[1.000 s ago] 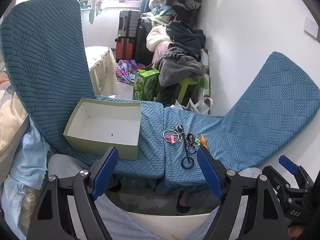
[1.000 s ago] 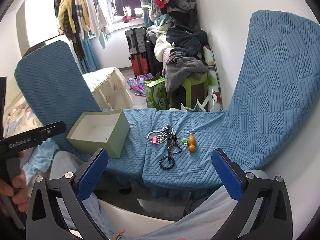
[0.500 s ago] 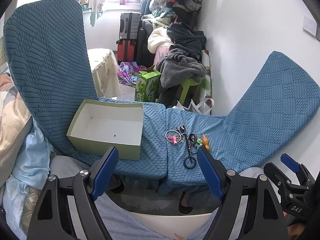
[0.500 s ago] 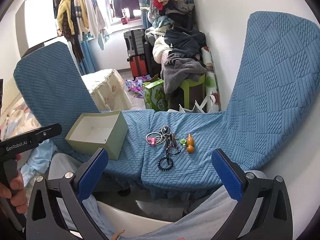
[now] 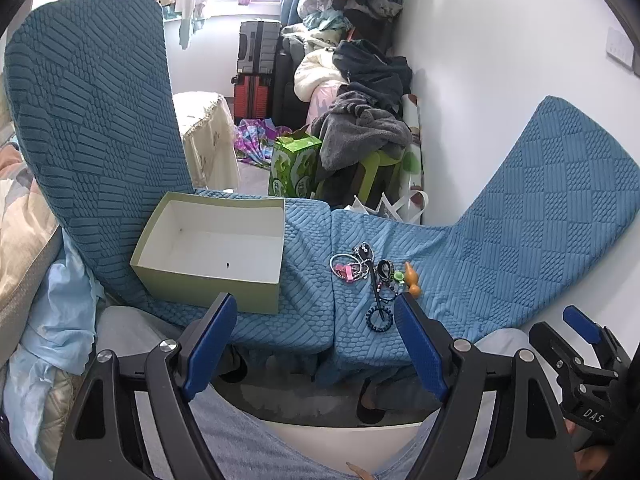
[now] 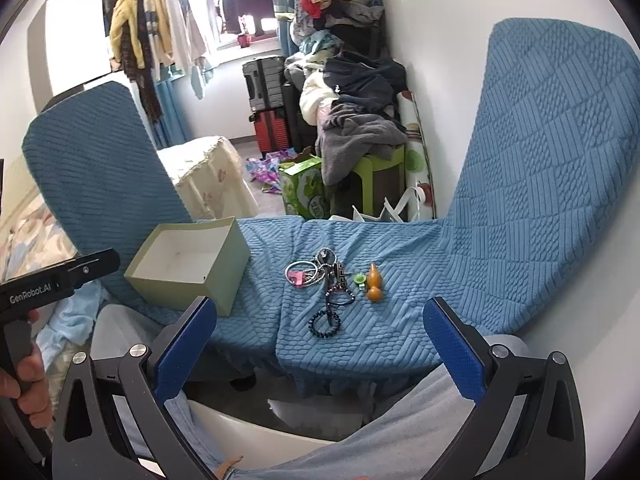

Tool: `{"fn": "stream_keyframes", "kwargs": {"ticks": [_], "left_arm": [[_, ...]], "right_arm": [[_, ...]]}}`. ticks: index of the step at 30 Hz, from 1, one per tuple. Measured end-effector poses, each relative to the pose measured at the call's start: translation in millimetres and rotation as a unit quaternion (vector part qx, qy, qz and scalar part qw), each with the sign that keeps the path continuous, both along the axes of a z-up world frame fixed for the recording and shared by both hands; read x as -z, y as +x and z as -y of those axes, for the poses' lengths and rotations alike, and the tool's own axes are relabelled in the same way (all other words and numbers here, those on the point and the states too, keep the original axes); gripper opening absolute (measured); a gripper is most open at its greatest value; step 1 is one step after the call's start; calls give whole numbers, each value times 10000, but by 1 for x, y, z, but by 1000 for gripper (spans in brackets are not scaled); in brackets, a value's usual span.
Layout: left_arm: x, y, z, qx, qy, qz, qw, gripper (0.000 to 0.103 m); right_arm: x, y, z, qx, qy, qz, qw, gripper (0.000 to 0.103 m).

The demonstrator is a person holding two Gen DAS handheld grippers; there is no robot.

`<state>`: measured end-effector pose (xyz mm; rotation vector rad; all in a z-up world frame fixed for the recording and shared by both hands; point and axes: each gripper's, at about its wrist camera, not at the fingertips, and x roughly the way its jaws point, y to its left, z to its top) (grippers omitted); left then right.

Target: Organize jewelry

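Observation:
A heap of jewelry [image 5: 362, 266] lies on the blue quilted cushion [image 5: 308, 312]: silver rings with a pink charm [image 6: 301, 274], a dark bead bracelet [image 6: 325, 323], a green piece [image 6: 359, 279] and an orange gourd pendant [image 6: 374, 283]. An open pale-green box [image 5: 208, 248] with a white inside stands to its left, also in the right wrist view [image 6: 188, 264]. My left gripper [image 5: 316, 320] is open and empty, short of the cushion's front edge. My right gripper [image 6: 320, 328] is open and empty, low in front of the bracelet.
Blue cushions rise at the left [image 5: 88, 100] and right [image 5: 552, 200]. Behind stand a green carton [image 5: 294, 164], a green stool with piled clothes [image 5: 368, 136] and suitcases [image 5: 258, 72]. My trouser-clad legs [image 6: 400, 432] are below the grippers.
Both grippers have drifted a little; the box and jewelry sit slightly higher and further right in the left wrist view. Nothing was grasped or moved.

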<state>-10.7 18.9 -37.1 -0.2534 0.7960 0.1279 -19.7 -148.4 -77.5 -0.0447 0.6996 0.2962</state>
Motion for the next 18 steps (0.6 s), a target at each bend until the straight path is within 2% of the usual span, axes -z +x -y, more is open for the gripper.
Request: {"fn": "stream_keyframes", "kwargs": {"ticks": [18], "left_arm": [[15,1,8,160,-139,-82,9997,81]], "right_arm": [[3,-3,1,9,42,-40,10000,103]]}}
